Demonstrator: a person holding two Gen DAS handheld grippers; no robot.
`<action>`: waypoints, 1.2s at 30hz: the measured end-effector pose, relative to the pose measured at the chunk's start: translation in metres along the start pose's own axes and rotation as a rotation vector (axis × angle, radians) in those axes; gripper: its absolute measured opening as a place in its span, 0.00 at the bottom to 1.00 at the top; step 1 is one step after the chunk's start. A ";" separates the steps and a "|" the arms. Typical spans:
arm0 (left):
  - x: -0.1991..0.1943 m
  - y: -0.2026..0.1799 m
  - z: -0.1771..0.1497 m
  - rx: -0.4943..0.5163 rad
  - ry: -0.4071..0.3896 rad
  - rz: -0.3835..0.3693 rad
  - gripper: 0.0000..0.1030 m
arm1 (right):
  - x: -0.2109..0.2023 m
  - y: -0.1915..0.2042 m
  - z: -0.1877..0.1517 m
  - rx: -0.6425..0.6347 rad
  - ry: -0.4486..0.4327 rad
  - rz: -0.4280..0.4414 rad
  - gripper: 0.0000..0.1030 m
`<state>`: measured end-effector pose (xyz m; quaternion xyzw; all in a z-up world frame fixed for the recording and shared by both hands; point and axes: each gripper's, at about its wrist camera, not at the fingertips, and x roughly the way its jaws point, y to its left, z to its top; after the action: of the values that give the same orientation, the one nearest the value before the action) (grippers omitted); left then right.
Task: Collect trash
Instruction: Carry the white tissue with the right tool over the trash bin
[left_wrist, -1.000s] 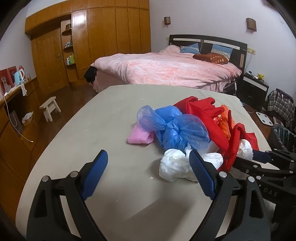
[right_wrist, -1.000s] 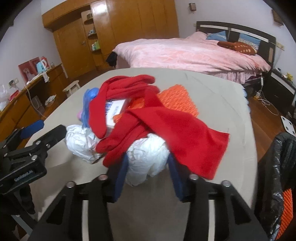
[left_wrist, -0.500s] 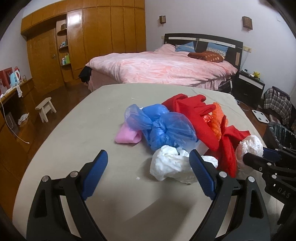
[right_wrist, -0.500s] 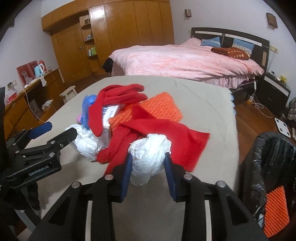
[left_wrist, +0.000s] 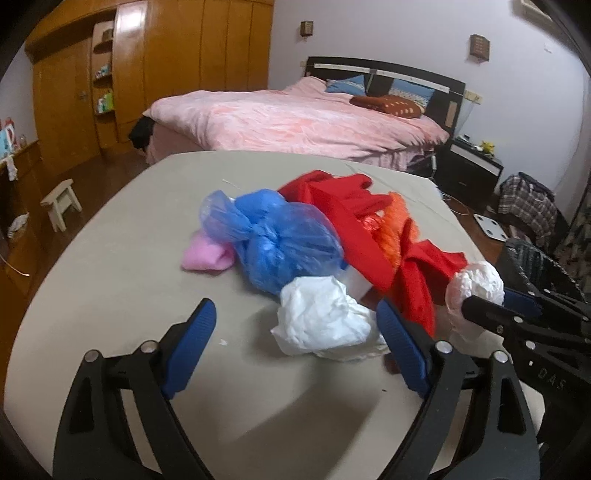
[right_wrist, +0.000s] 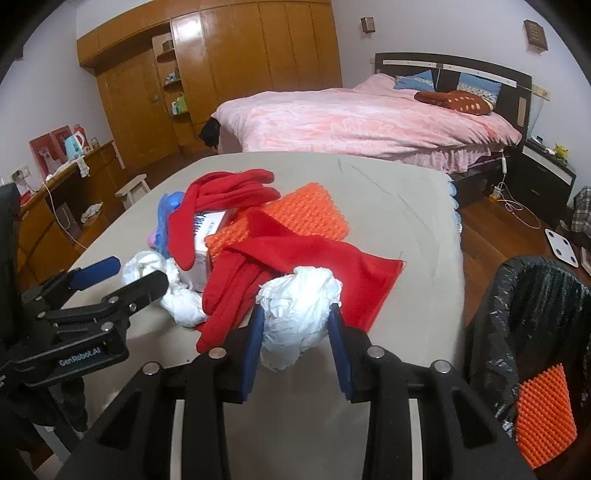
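My right gripper (right_wrist: 295, 321) is shut on a crumpled white plastic wad (right_wrist: 297, 304) and holds it above the table's near right part; the wad also shows in the left wrist view (left_wrist: 476, 288). My left gripper (left_wrist: 295, 325) is open and empty, just short of a second white wad (left_wrist: 321, 317) on the table. Behind that wad lie a blue plastic bag (left_wrist: 280, 240), a pink piece (left_wrist: 205, 254), orange foam mesh (right_wrist: 295, 218) and a small white box (right_wrist: 207, 240). A bin with a black liner (right_wrist: 532, 314) stands right of the table.
A red cloth (right_wrist: 295, 251) drapes over the pile on the beige table (left_wrist: 110, 258). A pink bed (left_wrist: 295, 118) lies beyond, wooden wardrobes (left_wrist: 166, 66) at the back left, a small stool (left_wrist: 61, 197) and a scale (left_wrist: 489, 227) on the floor.
My right gripper has lifted the white wad off the pile and drawn it back toward the bin. My left gripper has drifted slightly left, still open.
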<state>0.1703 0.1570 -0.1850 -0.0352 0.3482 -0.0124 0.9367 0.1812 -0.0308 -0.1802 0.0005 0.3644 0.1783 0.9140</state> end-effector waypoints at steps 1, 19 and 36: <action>0.000 -0.002 0.000 0.002 0.003 -0.011 0.75 | -0.001 -0.001 0.000 0.001 -0.001 -0.001 0.34; -0.011 -0.023 -0.003 0.020 -0.023 -0.041 0.29 | -0.021 -0.007 0.001 0.003 -0.034 -0.002 0.34; -0.056 -0.047 0.016 0.059 -0.107 -0.059 0.28 | -0.081 -0.022 0.010 0.026 -0.119 -0.014 0.34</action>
<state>0.1383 0.1136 -0.1330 -0.0181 0.2961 -0.0483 0.9537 0.1400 -0.0766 -0.1218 0.0204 0.3114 0.1669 0.9353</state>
